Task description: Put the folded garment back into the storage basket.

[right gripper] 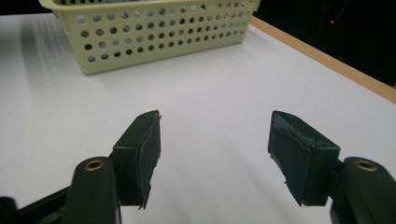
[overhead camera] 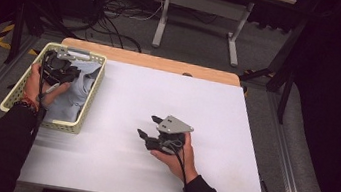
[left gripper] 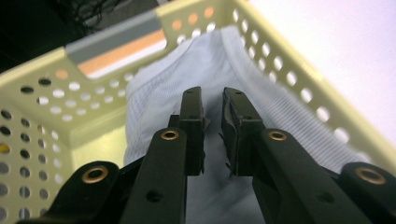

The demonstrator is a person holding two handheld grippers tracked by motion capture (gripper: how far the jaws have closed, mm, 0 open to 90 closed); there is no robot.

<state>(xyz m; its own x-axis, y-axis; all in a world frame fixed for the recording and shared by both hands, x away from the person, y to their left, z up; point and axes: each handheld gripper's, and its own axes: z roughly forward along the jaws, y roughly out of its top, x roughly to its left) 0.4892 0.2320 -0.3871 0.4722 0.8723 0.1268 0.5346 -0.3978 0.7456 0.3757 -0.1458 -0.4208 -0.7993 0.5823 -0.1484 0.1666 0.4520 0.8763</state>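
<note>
So the left tongs [left gripper: 212,100] are down inside the pale yellow perforated basket [overhead camera: 88,99], jaws nearly pressed together with just a thin slit between them. Right under and ahead of them is a light blue-grey cloth [left gripper: 187,70] lying in the basket. From the left gripper view I honestly can't tell if any fabric is caught in that slit or if the jaws are just hovering over it. The cloth runs up past the jaw tips toward the far basket wall, and the basket's holed walls rise on both sides of the tongs.

In the high view the left hand [overhead camera: 41,83] holds that gripper over the basket, which sits at the near-left part of the white bench [overhead camera: 158,94].

Meanwhile the right tongs [right gripper: 215,140] are spread wide, nothing between them, just bare bench surface below. The basket sits well ahead of them and off to their left, well apart. The right hand [overhead camera: 178,150] holds that gripper low over the middle of the bench, jaws pointing toward the basket side.
</note>
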